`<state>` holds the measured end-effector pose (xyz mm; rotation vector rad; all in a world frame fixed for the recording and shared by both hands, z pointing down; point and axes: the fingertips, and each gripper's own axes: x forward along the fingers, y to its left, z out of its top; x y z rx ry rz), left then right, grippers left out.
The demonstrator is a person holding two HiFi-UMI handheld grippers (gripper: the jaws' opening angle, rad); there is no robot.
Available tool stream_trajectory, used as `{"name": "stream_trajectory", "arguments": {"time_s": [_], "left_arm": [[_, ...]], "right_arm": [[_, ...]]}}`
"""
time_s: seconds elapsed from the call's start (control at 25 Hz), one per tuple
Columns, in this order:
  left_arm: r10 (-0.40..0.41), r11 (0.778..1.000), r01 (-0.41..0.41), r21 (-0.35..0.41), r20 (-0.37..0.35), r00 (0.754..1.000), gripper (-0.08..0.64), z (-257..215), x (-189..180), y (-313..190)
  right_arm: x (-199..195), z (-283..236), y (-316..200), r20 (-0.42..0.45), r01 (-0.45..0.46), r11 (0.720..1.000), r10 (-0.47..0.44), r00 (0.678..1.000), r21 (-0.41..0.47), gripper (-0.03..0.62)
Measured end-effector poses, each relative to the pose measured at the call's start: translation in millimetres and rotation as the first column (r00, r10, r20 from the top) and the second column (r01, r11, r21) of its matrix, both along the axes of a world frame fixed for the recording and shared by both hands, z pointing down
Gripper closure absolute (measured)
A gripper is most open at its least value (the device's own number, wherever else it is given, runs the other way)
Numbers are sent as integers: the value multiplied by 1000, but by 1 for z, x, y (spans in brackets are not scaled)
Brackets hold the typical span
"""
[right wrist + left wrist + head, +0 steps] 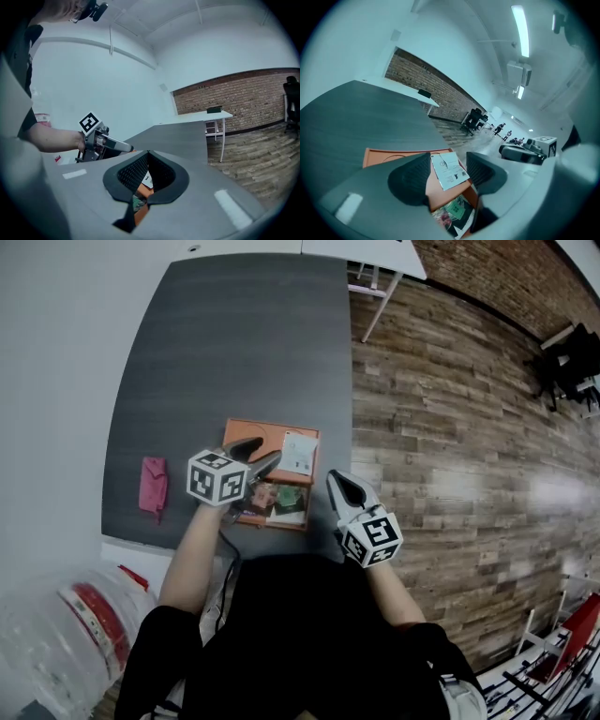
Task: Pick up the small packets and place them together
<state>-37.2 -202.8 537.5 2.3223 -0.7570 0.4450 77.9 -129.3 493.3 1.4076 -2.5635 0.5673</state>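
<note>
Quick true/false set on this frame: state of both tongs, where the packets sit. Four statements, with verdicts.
1. The left tongs are open, gripping nothing. True.
2. The white packet lies on the bare table. False: it lies in the orange tray.
3. A pink item lies on the grey table, left of the tray in the head view. True.
4. The right tongs grip a packet. False: they are shut, with nothing between them.
</note>
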Motion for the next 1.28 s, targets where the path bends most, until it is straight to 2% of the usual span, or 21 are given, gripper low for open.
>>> {"name": "stream_trajectory", "arguments": {"time_s": [0.32, 0.56, 0.8, 1.28], "left_arm": [[-21, 1000, 21, -22, -25, 999, 335, 1, -25, 36], [-40, 993, 38, -110, -15, 999, 341, 22, -38, 59], [-19, 974, 34, -224, 66, 998, 342, 62, -48, 81], [-5, 931, 73, -358, 189, 982, 337, 104, -48, 93]], "right_arm": [[-24, 3, -3, 4, 78, 997, -78, 997, -5, 591], [-36, 4, -4, -1, 126, 992, -126, 992, -9, 591], [-37, 8, -2, -7, 146, 989, -146, 989, -22, 591], [-36, 14, -3, -1, 159, 986, -159, 987, -47, 591]]}}
